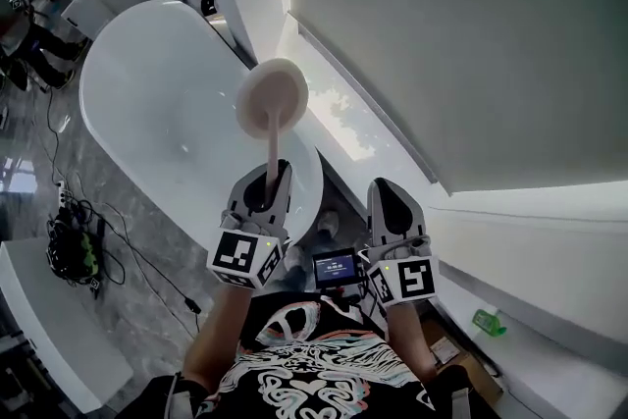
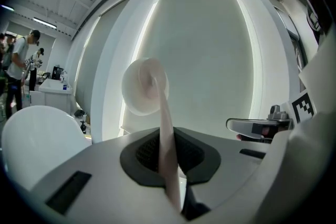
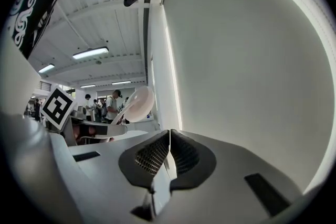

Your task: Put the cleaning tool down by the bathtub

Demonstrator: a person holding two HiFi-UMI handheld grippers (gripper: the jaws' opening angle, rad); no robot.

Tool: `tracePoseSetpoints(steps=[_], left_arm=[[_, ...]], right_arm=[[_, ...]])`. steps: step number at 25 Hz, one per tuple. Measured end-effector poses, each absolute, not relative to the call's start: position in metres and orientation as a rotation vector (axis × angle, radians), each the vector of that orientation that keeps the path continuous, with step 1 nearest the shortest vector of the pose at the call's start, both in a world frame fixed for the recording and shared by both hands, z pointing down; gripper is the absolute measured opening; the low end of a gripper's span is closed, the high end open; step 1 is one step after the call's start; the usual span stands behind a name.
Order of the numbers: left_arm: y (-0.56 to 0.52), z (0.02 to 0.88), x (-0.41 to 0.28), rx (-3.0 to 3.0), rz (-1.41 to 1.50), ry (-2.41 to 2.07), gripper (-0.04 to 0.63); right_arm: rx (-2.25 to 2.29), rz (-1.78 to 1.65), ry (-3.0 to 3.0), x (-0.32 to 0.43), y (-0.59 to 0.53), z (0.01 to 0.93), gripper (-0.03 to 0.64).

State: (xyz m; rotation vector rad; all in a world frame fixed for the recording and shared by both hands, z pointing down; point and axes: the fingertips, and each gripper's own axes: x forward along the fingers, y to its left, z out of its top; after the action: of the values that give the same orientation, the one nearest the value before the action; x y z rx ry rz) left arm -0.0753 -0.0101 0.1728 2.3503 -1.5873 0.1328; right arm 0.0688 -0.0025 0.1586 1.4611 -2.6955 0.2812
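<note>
Closest to the head camera, at 6 o'clock, is the person's black shirt (image 1: 314,373) with its pale swirling print. Just beyond it, the left gripper (image 1: 267,180) is clamped on the cleaning tool (image 1: 272,113), a pale pink long-handled scrubber with a round disc head. The left gripper view shows the jaws almost together, with the thin handle pinched between the dark pads and the stem rising to the disc at 12 o'clock. From the head view the tool is held in the air, not set down. Its disc points away from the person and overlaps the near right rim of the bathtub (image 1: 147,103). This white oval tub stretches from the centre of the picture toward 10 o'clock.

At 3 o'clock from the left gripper, and apart from it, is the right gripper (image 1: 391,196). Its own view shows the jaws pressed together with nothing between them. Between the two grippers' marker cubes sits a small screen (image 1: 335,266).

A tangle of cables (image 1: 74,245) lies on the grey marbled floor (image 1: 137,211) at 8 o'clock. A green object (image 1: 488,321) rests on a white ledge (image 1: 549,348) at 4 o'clock.
</note>
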Motion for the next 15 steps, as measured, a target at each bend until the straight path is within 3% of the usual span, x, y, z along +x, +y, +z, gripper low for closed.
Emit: tracePoseSetpoints(steps=[15], left_arm=[[-0.095, 0.201, -0.069, 2.250, 0.172, -1.656, 0.034]], right_arm=[[1.346, 0.293, -2.724, 0.072, -0.112, 0.187, 0.026]])
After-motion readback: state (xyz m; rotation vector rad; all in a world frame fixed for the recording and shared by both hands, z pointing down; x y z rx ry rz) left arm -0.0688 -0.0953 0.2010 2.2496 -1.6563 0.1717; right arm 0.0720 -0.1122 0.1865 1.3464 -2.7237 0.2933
